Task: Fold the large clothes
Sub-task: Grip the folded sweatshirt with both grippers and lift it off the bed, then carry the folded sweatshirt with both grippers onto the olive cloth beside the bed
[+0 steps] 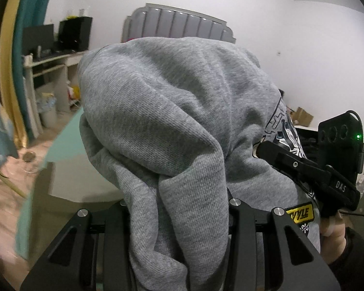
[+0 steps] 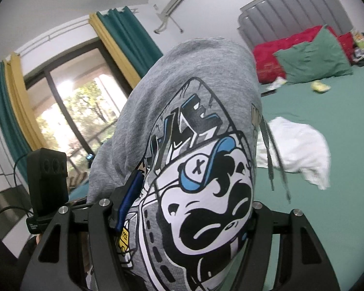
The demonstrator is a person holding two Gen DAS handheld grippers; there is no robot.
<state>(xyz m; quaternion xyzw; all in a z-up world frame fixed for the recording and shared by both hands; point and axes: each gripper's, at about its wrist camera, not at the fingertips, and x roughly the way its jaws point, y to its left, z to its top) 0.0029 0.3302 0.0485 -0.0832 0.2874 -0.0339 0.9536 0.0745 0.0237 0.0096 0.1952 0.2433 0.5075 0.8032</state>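
Grey hoodie (image 1: pixel 172 121) bunched, lifted above green bed (image 2: pixel 327 126). Left gripper (image 1: pixel 179 208) clamps plain fabric; right gripper (image 2: pixel 182 208) clamps printed front. Risk: thick bundle slips out, drawstring (image 2: pixel 274 150) snags, fold goes crooked.

A home bedroom: padded headboard (image 2: pixel 291 7), green-sheeted bed (image 2: pixel 327 111), pillows (image 2: pixel 313 58), curtains (image 2: pixel 128 38).

Heather-grey hoodie (image 2: pixel 196 58) is covered in a black, white and blue cartoon print; bed (image 2: pixel 327 218) is sheeted green, pillows (image 2: pixel 313 55) red and green.
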